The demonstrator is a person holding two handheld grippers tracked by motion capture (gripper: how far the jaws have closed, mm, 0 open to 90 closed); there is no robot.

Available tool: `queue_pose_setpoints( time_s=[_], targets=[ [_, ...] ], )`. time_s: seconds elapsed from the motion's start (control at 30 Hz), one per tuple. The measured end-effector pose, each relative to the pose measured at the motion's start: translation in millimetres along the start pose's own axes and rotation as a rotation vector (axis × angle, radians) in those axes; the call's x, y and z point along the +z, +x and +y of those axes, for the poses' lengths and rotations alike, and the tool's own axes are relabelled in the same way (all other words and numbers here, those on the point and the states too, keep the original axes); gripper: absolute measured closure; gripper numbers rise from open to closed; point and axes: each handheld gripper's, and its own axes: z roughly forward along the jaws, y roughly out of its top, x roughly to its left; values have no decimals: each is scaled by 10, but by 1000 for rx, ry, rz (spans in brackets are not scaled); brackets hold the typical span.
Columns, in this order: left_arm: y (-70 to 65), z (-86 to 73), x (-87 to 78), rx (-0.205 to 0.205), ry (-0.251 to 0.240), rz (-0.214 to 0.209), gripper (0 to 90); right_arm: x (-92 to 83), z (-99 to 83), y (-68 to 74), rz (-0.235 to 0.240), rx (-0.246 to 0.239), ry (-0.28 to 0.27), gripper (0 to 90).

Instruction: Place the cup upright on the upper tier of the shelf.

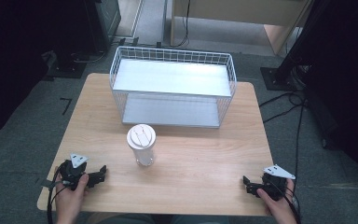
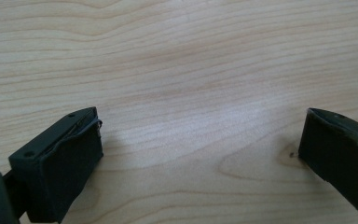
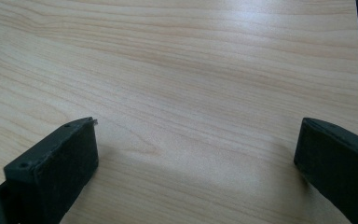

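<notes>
A lidded clear cup (image 1: 141, 145) stands upright mid-table (image 1: 205, 158), before a white wire basket (image 1: 172, 86) at twelve o'clock; left gripper (image 1: 101, 175) at eight and right gripper (image 1: 246, 184) at four rest wide-jawed, holding nothing.

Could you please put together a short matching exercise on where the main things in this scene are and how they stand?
Things:
1. cup
2. wire shelf rack
3. left gripper
4. right gripper

Places or states:
A. near the table's front right corner, jaws open
B. at the far side of the table, both tiers bare
C. upright in the middle, white lid on
D. near the table's front left corner, jaws open

Pairs: 1-C, 2-B, 3-D, 4-A
</notes>
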Motion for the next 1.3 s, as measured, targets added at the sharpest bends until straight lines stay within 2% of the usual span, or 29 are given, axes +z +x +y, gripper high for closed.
queue_pose_setpoints(
  time_s=[0.07,0.13,0.17,0.23,0.27,0.3,0.4,0.5,0.53,0.6,0.63,0.67,0.7,0.9,1.03,1.23,1.3],
  targets=[
    [1,-5,-17,-3,6,5,0,1,-1,1,0,2,-1,0],
    [-8,-11,-59,3,-25,-34,0,1,-1,0,2,4,-1,0],
    [-8,-11,-59,3,-25,-34,0,1,0,0,2,5,-1,0],
    [-37,1,-119,14,-65,-47,0,0,0,0,2,5,-1,0],
    [-66,19,-165,23,-88,-77,0,1,0,-1,4,6,-2,0],
    [-66,19,-165,23,-88,-77,0,1,0,-1,4,7,-2,0],
    [-133,65,-212,45,-93,-164,0,1,0,-3,4,7,-3,0],
    [-293,116,-238,96,-102,-213,0,1,0,-1,4,7,-2,0],
    [-293,116,-238,96,-102,-213,0,1,0,-1,4,7,-2,0],
    [-374,141,-240,109,-113,-253,0,1,0,-3,5,7,-3,0],
    [-453,167,-229,121,-124,-291,0,3,2,-4,6,3,-3,0],
    [-453,167,-229,121,-124,-291,0,3,2,-4,6,3,-3,0],
    [-520,188,-206,126,-130,-332,0,5,3,-4,6,3,-2,0],
    [-676,251,-145,143,-155,-379,0,4,3,-2,6,1,-1,0],
    [-797,325,-85,174,-160,-404,0,4,3,-2,6,1,-1,0],
    [-874,413,-45,170,-181,-417,0,4,3,-2,6,1,-1,0],
    [-923,442,-25,182,-181,-417,0,4,3,-2,6,1,-1,0]
  ],
)
